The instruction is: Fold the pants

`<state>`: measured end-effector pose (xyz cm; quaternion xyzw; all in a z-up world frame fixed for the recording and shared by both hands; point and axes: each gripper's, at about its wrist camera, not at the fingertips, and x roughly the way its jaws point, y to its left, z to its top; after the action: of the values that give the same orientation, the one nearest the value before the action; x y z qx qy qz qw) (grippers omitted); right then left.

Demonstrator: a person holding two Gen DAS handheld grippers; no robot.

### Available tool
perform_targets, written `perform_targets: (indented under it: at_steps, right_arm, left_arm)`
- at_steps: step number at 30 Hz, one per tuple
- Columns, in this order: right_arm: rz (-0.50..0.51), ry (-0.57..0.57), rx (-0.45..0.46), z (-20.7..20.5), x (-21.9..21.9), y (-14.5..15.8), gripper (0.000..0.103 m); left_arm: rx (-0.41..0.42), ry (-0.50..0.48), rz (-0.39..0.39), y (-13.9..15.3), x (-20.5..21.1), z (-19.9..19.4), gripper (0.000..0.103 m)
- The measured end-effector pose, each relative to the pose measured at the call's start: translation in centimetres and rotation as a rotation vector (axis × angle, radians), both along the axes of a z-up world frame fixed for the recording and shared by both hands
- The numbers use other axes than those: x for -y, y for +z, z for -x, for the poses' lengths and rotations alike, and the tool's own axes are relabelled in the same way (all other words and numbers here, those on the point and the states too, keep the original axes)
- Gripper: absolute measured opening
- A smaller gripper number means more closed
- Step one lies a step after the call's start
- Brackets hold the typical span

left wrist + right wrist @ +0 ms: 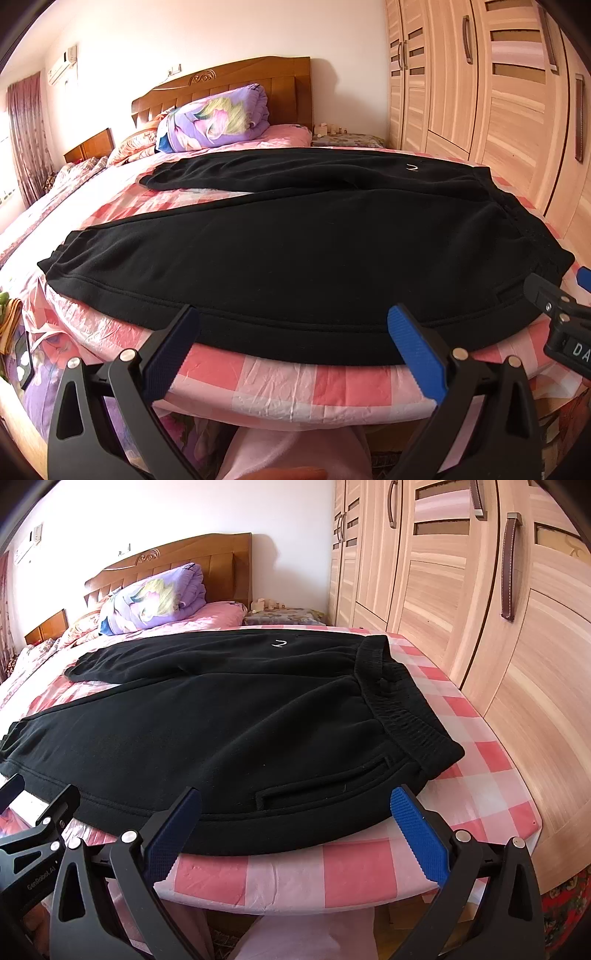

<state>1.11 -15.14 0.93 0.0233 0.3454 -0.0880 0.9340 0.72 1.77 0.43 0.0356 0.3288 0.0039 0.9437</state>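
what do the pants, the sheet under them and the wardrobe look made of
Pants: black, matte, soft knit, probably fleece or sweatshirt cotton; fuzzy nap, ribbed elastic waistband.
Sheet: pink and white check, thin woven cloth or possibly a coated one; it creases sharply and shines a little.
Wardrobe: pale wood or wood-look laminate, satin; grain runs across the panels.

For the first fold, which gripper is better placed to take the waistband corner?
Right. The right gripper, open, sits by the pocket close to the waistband; the left gripper, also open, faces the pants at mid-leg.
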Motion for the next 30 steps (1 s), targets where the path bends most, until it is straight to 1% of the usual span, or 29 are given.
perform_targets:
  at_steps: [30]
  right_arm:
    - [-0.011, 0.003, -0.001, 0.16, -0.08, 0.11, 0.099]
  left_arm:
    - [-0.016, 0.017, 0.017, -0.28, -0.98, -0.47, 0.102]
